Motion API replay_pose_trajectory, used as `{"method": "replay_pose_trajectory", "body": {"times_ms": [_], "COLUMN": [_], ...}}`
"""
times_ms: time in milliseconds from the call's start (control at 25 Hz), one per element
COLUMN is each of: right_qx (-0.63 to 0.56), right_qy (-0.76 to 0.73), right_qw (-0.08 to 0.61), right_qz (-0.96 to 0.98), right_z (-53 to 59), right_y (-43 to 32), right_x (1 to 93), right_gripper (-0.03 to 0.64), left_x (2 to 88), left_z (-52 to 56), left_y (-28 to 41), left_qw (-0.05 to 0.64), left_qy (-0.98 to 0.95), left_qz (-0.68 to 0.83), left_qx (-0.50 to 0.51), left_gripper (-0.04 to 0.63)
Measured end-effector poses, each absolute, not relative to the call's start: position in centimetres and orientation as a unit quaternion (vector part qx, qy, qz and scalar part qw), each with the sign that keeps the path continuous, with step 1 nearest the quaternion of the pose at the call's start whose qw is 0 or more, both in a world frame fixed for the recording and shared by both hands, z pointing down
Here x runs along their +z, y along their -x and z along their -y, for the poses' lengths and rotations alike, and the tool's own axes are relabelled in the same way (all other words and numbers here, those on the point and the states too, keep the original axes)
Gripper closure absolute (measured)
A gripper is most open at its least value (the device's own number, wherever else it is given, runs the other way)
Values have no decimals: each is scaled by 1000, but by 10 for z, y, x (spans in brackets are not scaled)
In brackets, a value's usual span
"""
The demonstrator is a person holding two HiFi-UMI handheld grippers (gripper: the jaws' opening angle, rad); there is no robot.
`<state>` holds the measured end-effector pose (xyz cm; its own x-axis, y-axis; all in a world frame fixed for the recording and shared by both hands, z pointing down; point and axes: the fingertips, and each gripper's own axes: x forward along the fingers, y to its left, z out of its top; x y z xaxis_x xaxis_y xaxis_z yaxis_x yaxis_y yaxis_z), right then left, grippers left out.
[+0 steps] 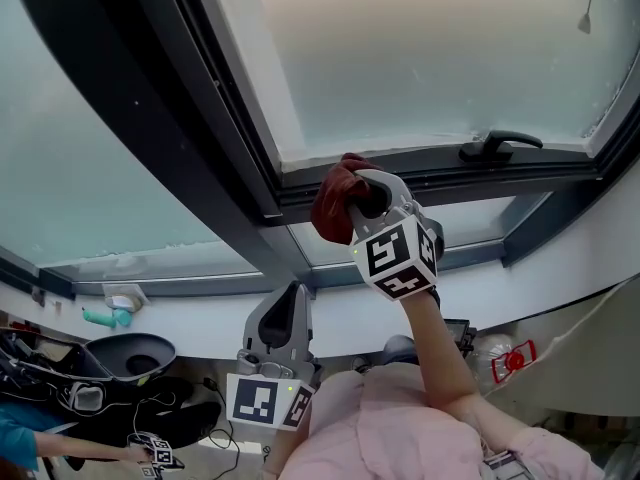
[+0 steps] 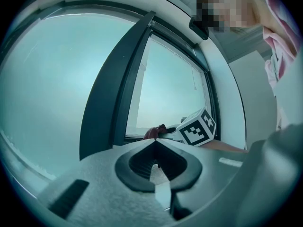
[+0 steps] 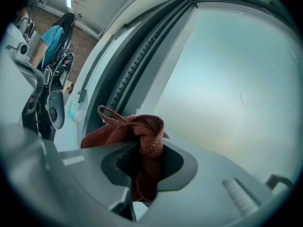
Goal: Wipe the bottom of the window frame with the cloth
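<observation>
R gripper [image 1: 362, 196] clenches red cloth [image 1: 332, 206] on window frame [image 1: 430, 176] bottom rail, prob. touching. Bunched wad may skip corners; L gripper [image 1: 295, 293] closed, empty.

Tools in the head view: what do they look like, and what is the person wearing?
The left tool and the right tool both have light grey moulded bodies with dark lining at the jaws. Each carries a white marker cube printed with black squares. No cables show. The person wears a pale pink top.
</observation>
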<state>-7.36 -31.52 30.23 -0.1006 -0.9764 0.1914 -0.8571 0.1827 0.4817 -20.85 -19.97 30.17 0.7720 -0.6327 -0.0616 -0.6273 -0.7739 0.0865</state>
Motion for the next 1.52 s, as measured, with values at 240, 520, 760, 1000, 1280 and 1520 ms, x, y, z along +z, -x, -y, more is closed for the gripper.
{"method": "replay_pose_trajectory", "body": {"times_ms": [240,520,760,1000,1280,1520], "right_qx": [-121,-117,-114,-111,-111,-116], "right_qy": [-635,-645,-649,-640,-639,-640], "right_qw": [237,238,236,240,234,219], "right_qz": [725,717,714,722,724,727], "right_z": [311,305,296,291,280,269], "right_y": [62,47,29,17,-7,-25], "right_x": [302,304,303,305,304,304], "right_gripper": [545,545,545,545,545,545], "left_x": [301,300,303,303,300,306], "left_z": [201,200,193,184,163,145], "left_y": [210,200,183,169,150,142], "left_qw": [31,30,38,44,34,26], "left_qy": [-939,-943,-944,-939,-936,-929], "left_qz": [339,329,325,339,349,368], "left_qx": [-43,-46,-47,-42,-35,-35], "left_gripper": [597,597,597,597,597,597]}}
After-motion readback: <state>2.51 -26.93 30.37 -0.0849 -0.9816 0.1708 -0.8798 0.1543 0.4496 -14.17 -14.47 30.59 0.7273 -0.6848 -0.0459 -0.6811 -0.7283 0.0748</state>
